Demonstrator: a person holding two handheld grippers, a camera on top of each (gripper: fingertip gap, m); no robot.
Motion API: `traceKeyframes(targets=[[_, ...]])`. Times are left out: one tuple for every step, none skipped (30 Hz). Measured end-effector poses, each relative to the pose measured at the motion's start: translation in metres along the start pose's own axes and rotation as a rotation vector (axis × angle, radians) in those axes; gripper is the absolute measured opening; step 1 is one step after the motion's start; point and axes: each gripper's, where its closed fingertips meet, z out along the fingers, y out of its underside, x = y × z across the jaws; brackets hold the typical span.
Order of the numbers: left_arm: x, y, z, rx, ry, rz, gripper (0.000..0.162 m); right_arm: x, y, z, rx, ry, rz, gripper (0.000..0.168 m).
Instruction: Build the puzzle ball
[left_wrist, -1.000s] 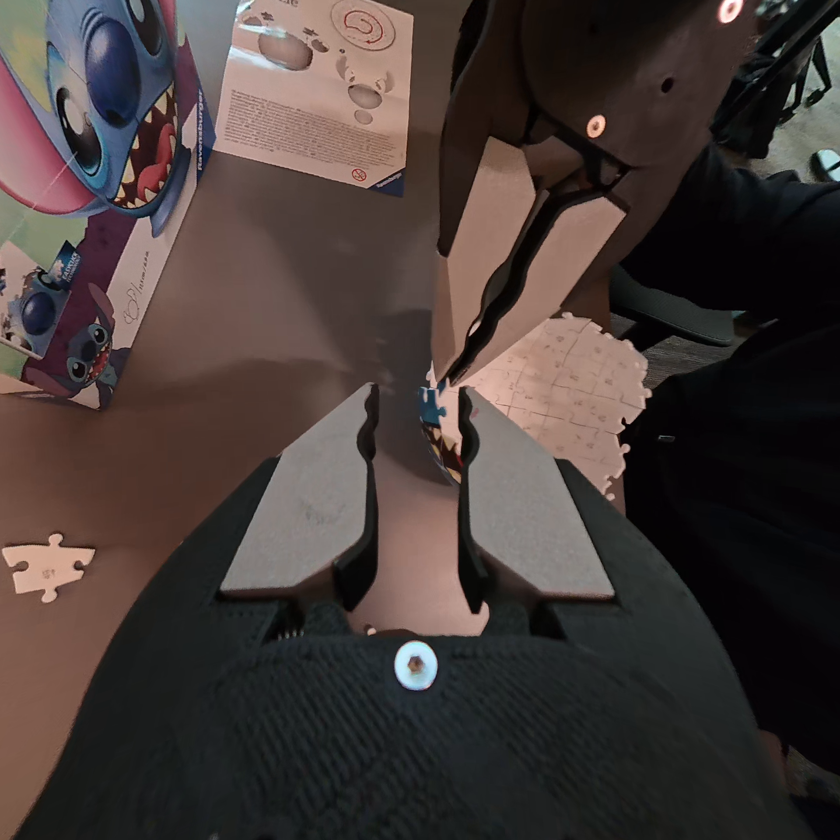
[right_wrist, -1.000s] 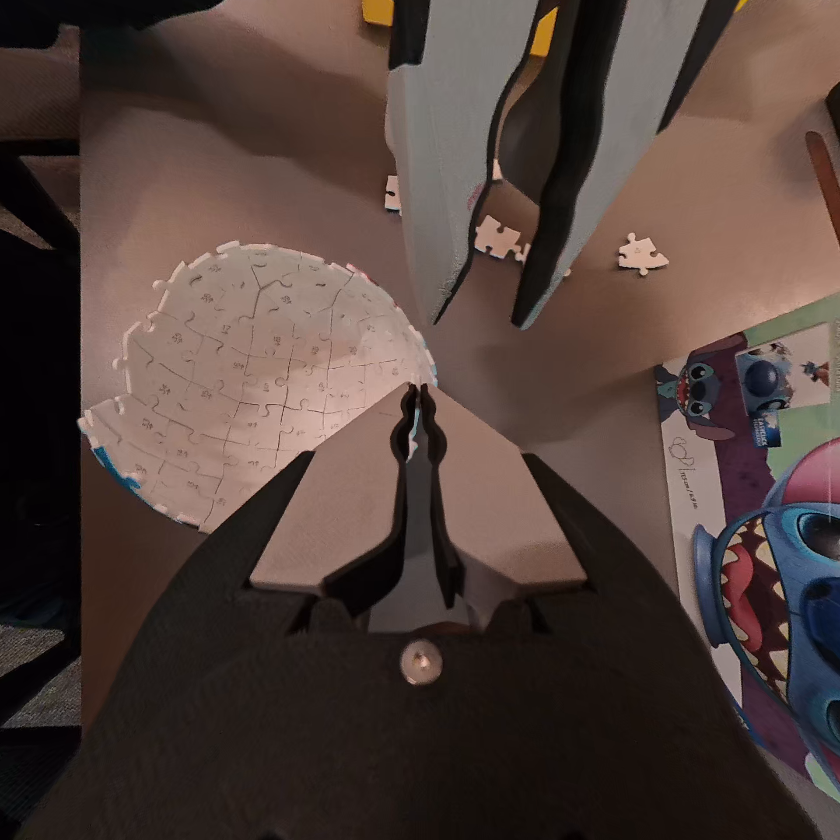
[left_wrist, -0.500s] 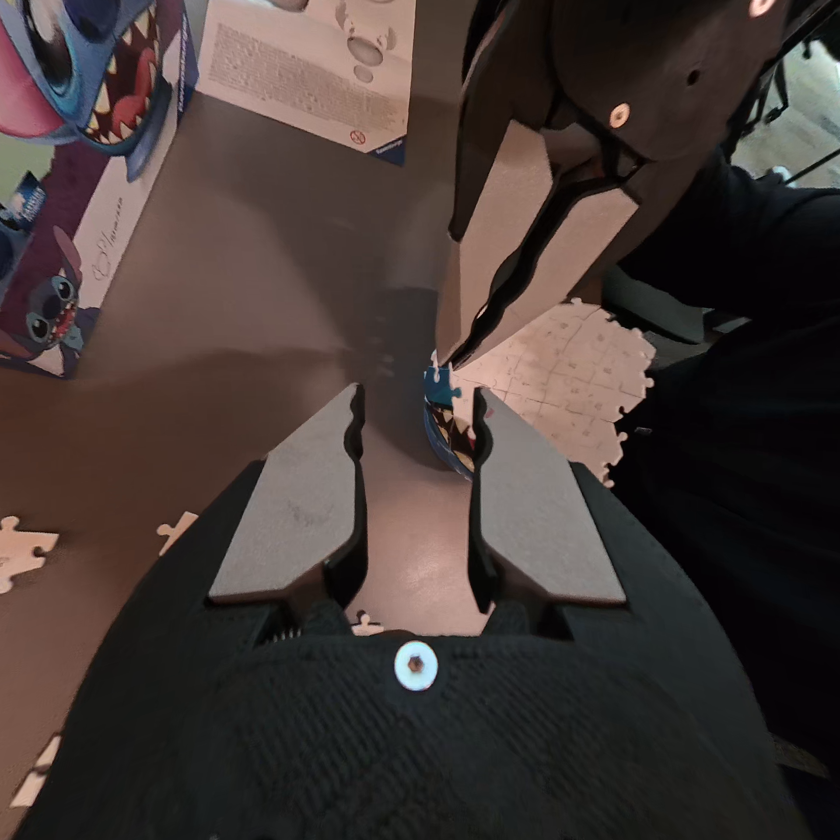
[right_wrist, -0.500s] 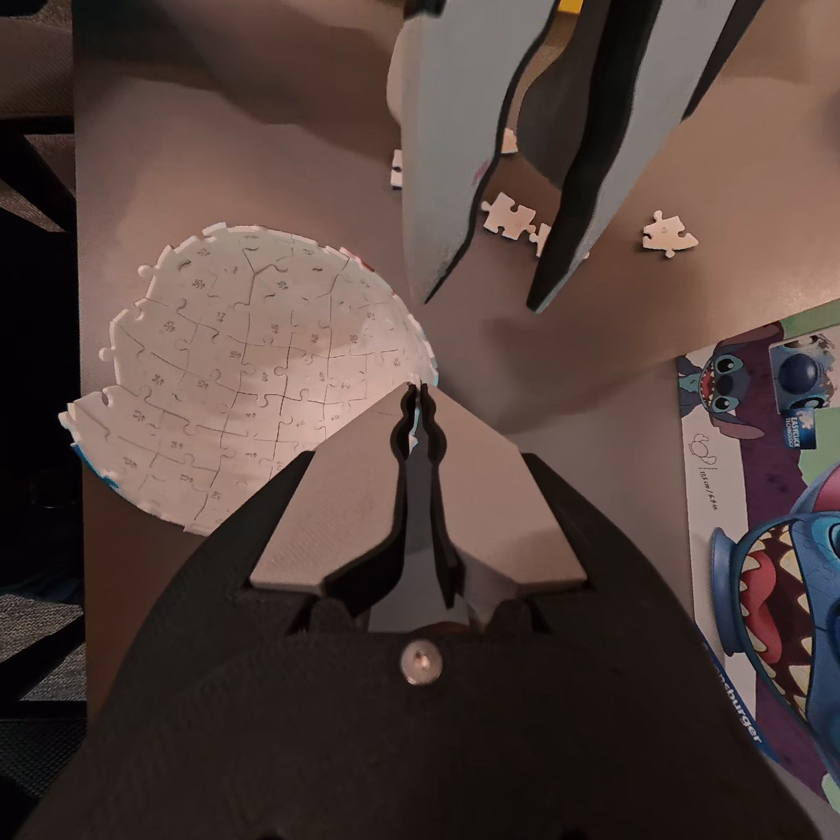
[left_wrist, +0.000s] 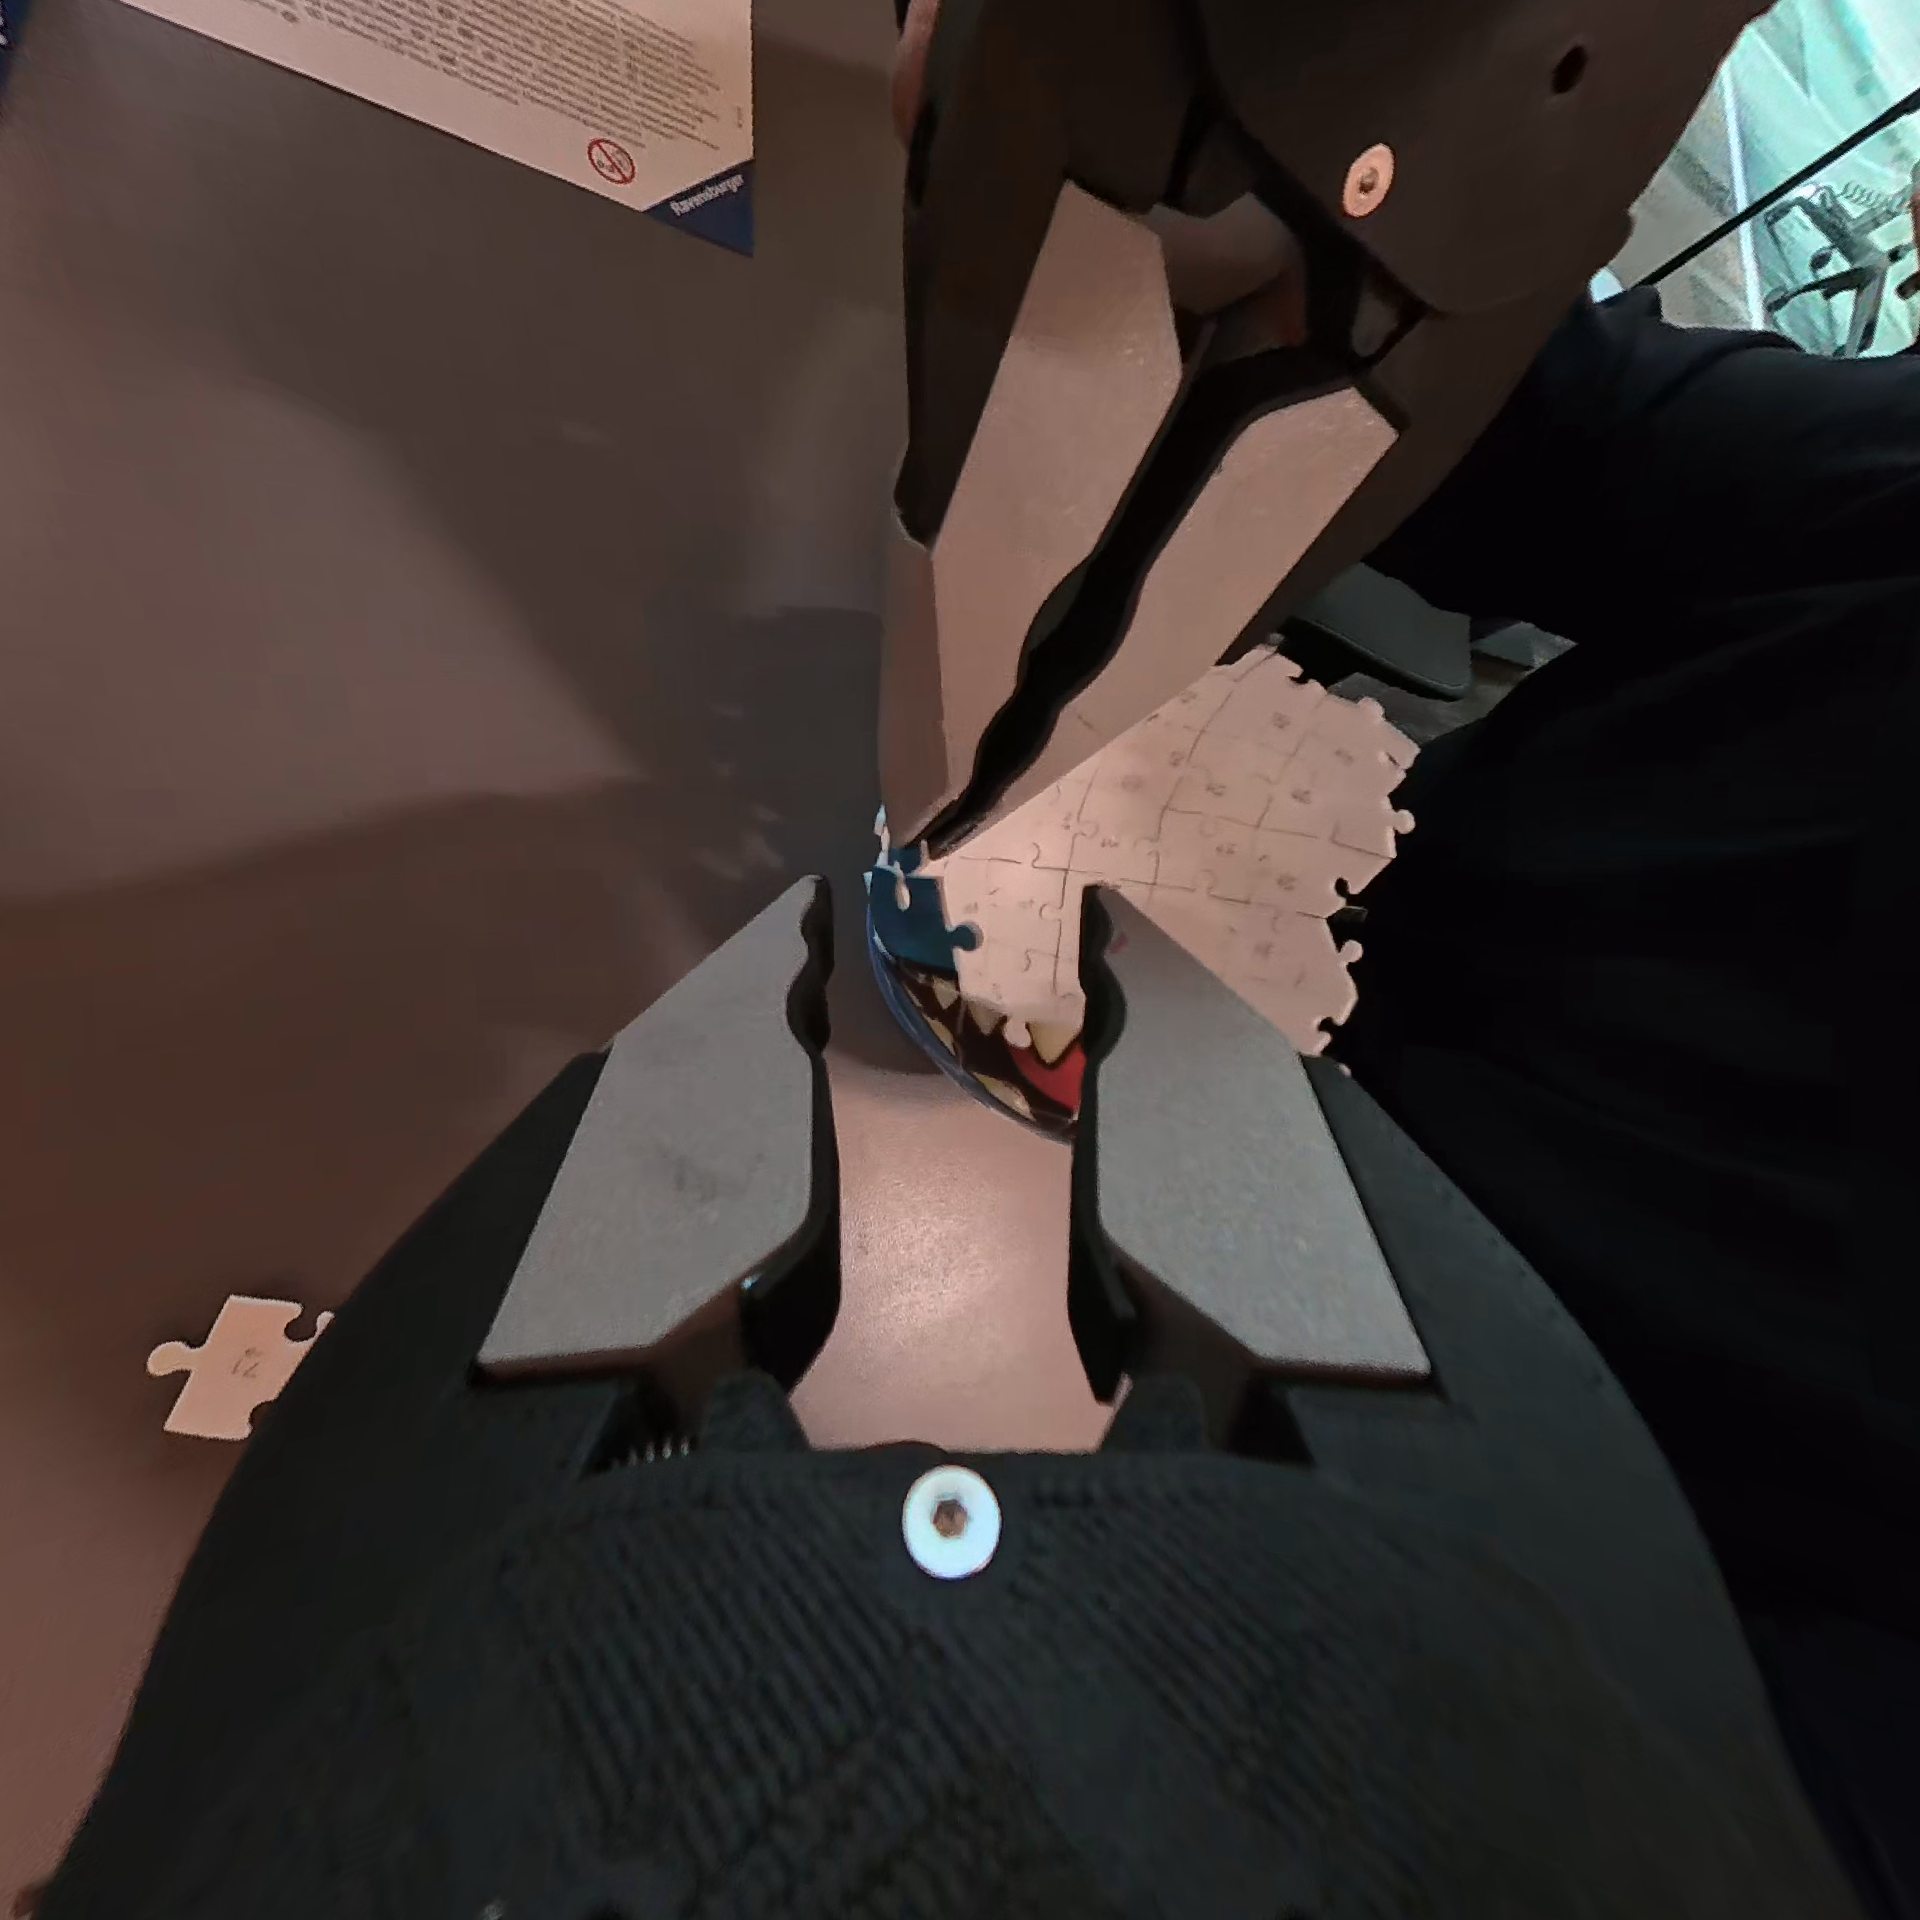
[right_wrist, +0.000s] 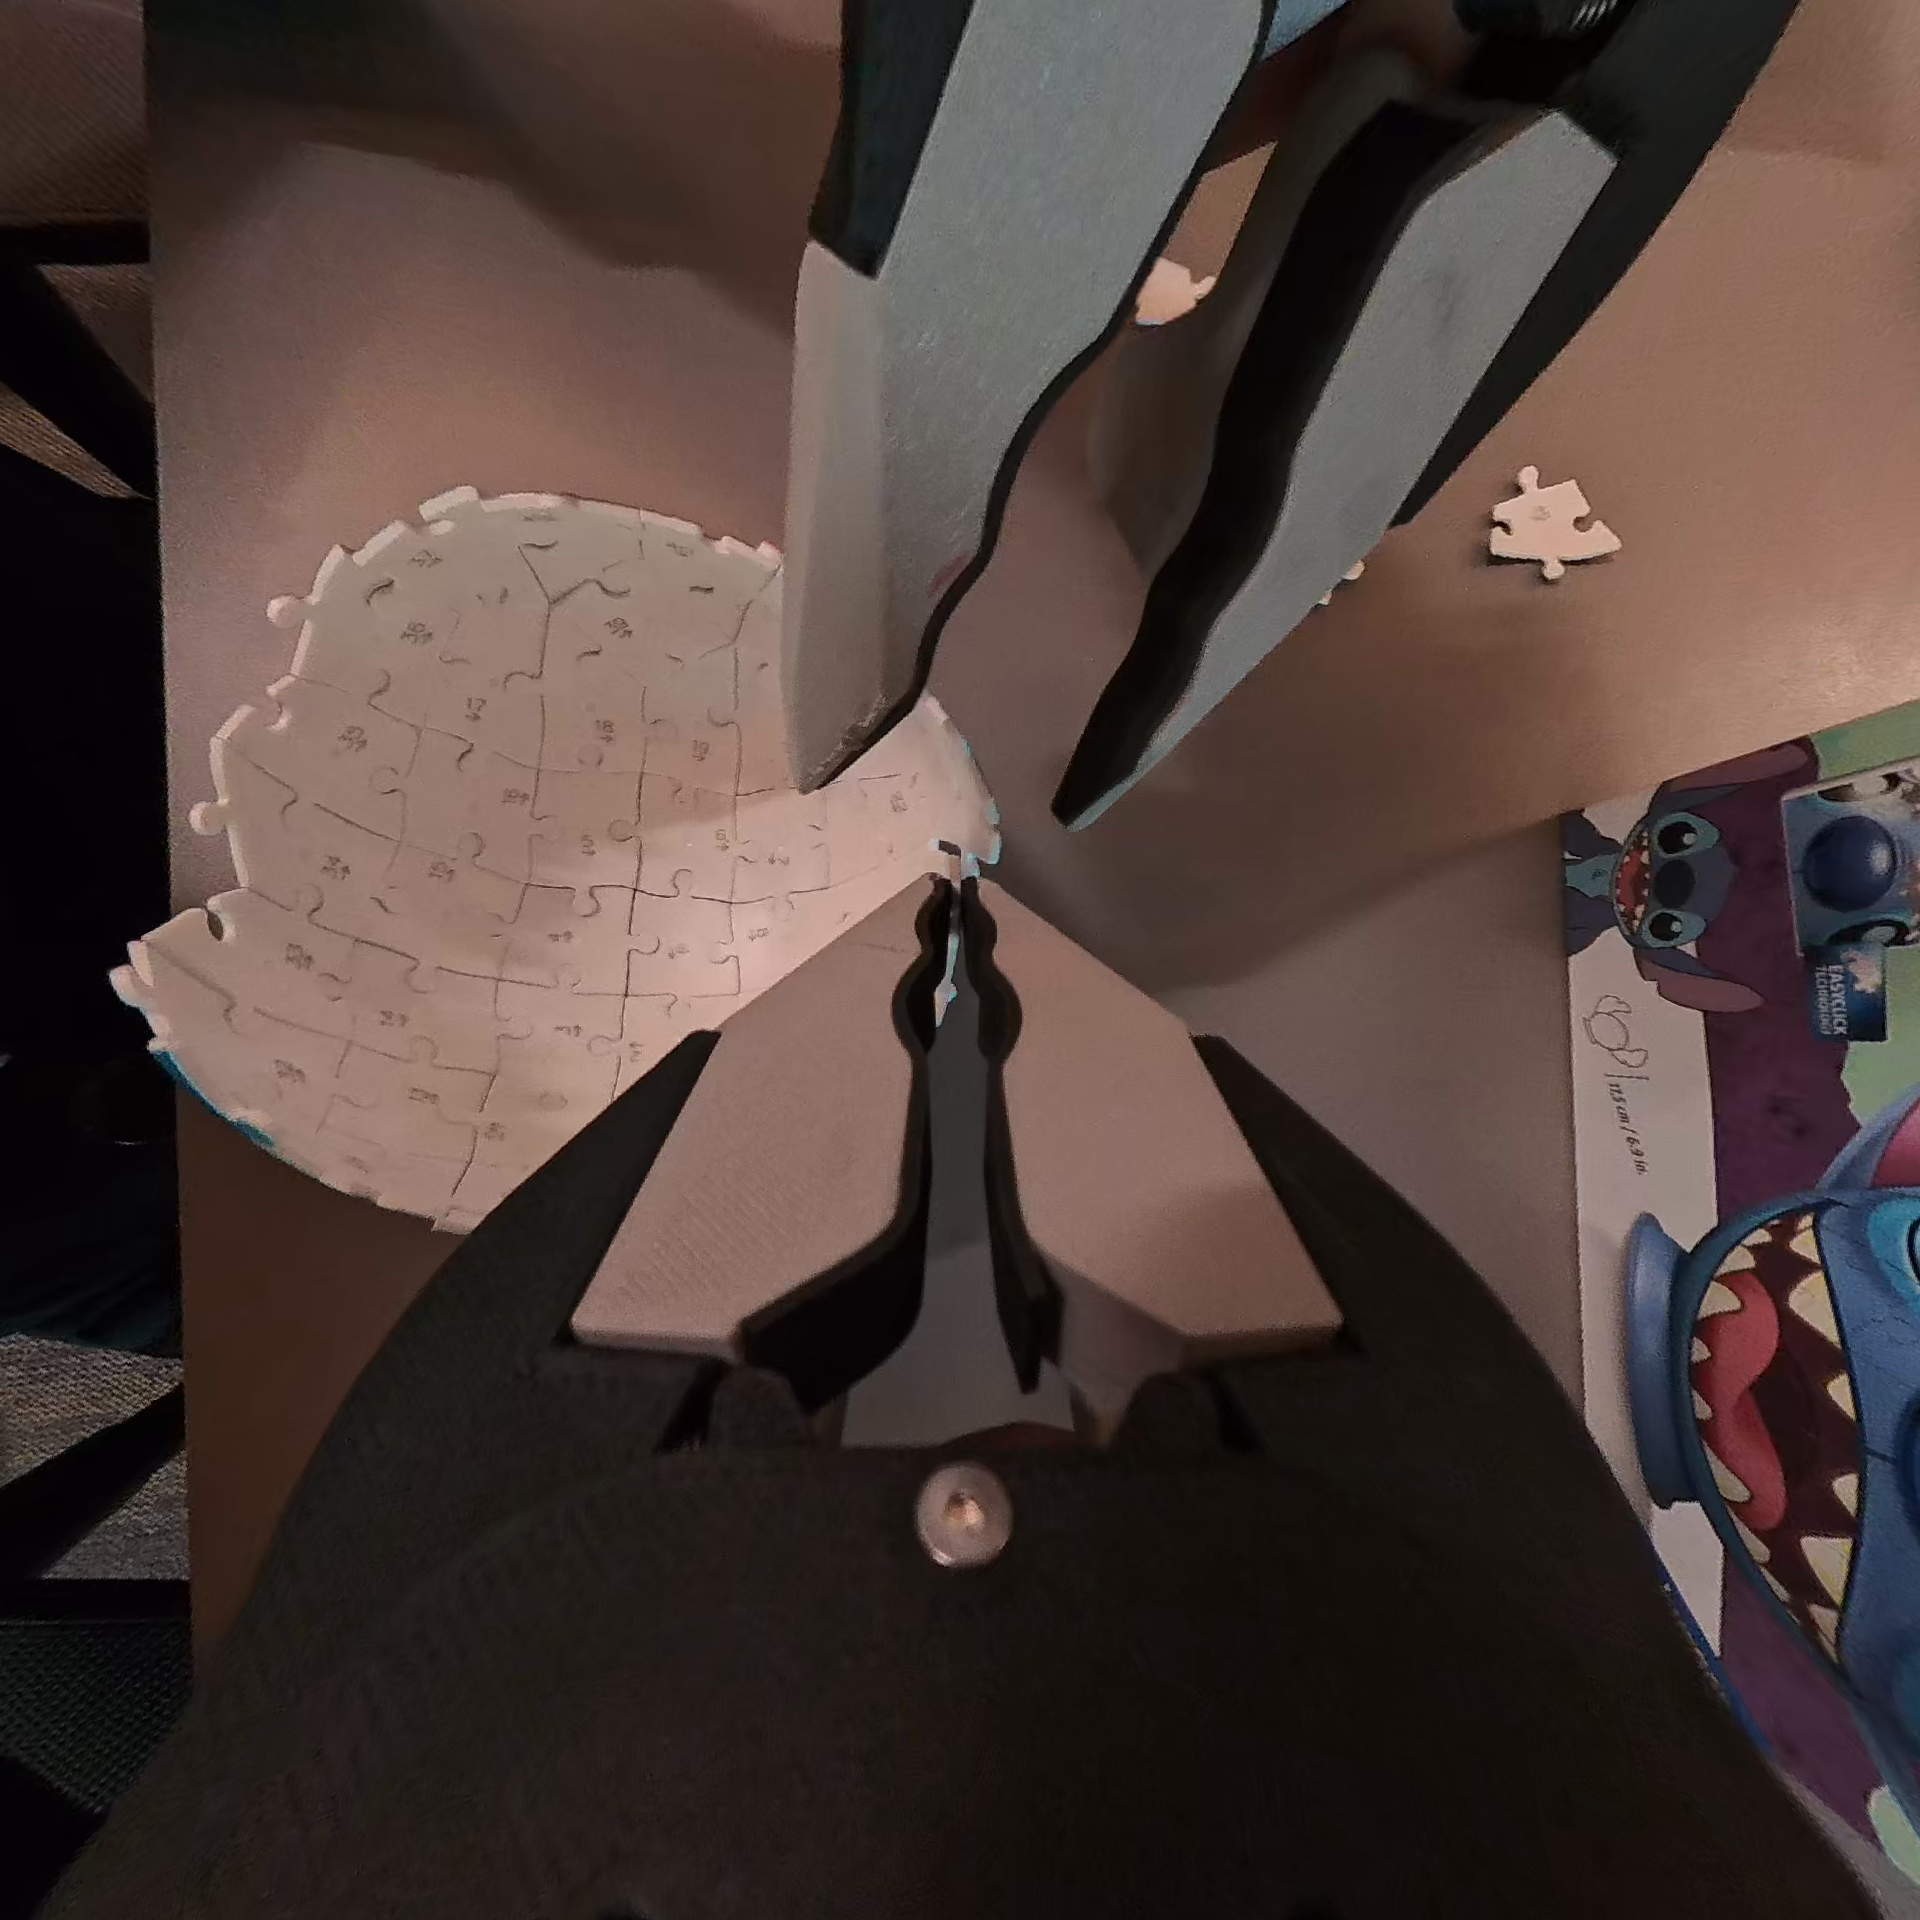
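My right claw (right_wrist: 954, 883) is pinched down to a thin slit, and a pale puzzle piece (right_wrist: 948, 935) sits edge-on in that slit, right at the tips. Those tips meet the rim of the half-built puzzle ball (right_wrist: 499, 831), a curved shell of joined pieces lying open side up on the brown table (right_wrist: 1351, 727), its white numbered backs facing me. From the left wrist view the same shell (left_wrist: 1226, 831) shows its printed outside low down: dark blue, white teeth and a patch of red.

My left claw (left_wrist: 956, 904) stands open at a middling width, gripping nothing. The shell's rim lies between its two fingers: in the right wrist view one finger (right_wrist: 862, 540) reaches inside the bowl and its tip rests against the white inner wall, while the other stays outside over the table. Whether the outer finger touches the shell I cannot tell. The right claw (left_wrist: 925, 831) comes in from above in the left wrist view, its tips at the blue rim just ahead of my left fingers.

A loose piece (left_wrist: 234, 1366) lies white side up beside the left claw's body, and another loose piece (right_wrist: 1553, 523) lies well off past the left claw. The puzzle box (right_wrist: 1766, 1091), with its blue cartoon creature, lies flat at the right edge. A printed instruction sheet (left_wrist: 499, 94) lies at the far side of the table. A dark sleeve (left_wrist: 1662, 935) fills the right of the left wrist view.
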Motion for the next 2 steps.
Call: traceKeyframes(targets=[[0.0006,0.0014,0.0015,-0.01,0.005,0.001,0.046,0.0005,-0.0001,-0.0001,0.004,0.0,0.001,0.0],[0.0007,0.0028,0.0029,-0.02,0.007,0.0,0.046,0.001,-0.0008,-0.0001,0.009,0.0,0.001,0.0]])
